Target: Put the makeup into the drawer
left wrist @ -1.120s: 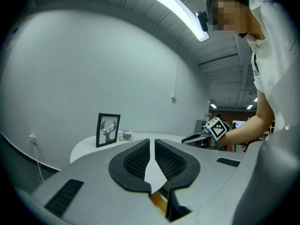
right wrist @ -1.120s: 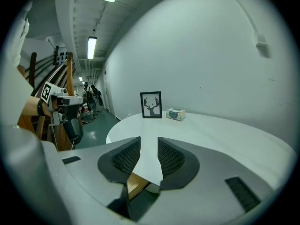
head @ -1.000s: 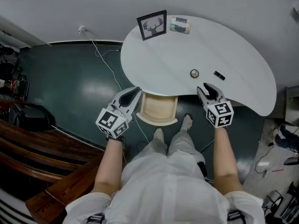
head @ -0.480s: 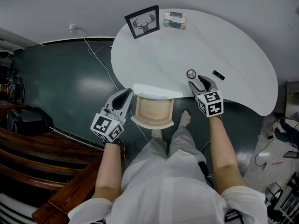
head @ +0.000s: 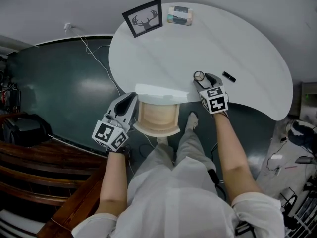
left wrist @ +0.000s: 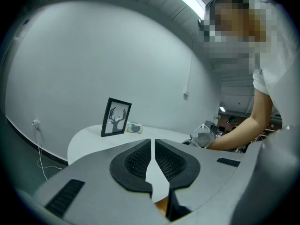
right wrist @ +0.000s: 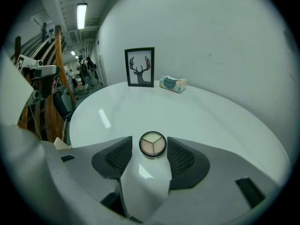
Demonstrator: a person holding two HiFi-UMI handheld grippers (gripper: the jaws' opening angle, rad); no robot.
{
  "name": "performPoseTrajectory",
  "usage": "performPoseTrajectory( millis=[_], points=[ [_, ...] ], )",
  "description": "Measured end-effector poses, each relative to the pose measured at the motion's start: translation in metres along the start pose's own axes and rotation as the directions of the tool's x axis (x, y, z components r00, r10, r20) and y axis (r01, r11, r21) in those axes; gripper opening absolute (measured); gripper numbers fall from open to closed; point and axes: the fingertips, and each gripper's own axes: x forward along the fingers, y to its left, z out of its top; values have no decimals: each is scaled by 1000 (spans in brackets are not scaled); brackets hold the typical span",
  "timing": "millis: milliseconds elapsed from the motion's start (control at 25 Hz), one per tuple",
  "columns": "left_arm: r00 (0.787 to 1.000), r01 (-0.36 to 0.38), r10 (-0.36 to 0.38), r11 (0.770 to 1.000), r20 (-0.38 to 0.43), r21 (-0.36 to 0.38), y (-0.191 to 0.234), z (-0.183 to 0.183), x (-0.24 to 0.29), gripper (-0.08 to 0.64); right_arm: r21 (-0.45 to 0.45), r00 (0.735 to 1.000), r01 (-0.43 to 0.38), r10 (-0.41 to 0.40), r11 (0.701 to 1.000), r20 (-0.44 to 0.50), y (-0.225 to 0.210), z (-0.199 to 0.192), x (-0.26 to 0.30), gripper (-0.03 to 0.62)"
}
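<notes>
Grabbing step: right gripper (head: pixel 204 78) jaws just opened wide, eyeshadow compact (right wrist: pixel 153 144) sitting between, ungripped;
drawer (head: pixel 157 118) next: clamp compact, drop inside

White curved table (head: pixel 247 43), dark green floor (head: pixel 64 83) — pale wall (head: pixel 49 4), ceiling strip light (right wrist: pixel 81 13)

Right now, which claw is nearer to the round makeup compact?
Right. The right claw, jaws just opening, has the makeup compact between its tips, untouched; the left claw is away beside the drawer.
</notes>
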Motion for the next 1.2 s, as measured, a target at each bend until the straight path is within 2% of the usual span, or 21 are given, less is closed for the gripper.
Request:
performPoseTrajectory(
  millis=[480, 760, 1200],
  points=[
    [1000, -13, 13, 1000, 4, -14, 0, -4, -10, 25, -5, 996, -1, 1, 1000, -85, -2, -7, 21, 215],
    [1000, -26, 26, 1000, 15, -11, 3, -6, -21, 25, -27, 995, 2, -5, 1000, -102, 3, -7, 23, 209],
    [998, -56, 56, 998, 28, -16, 6, -12, -48, 25, -122, 993, -71, 58, 990, -100, 47, 6, 23, 208]
  ],
)
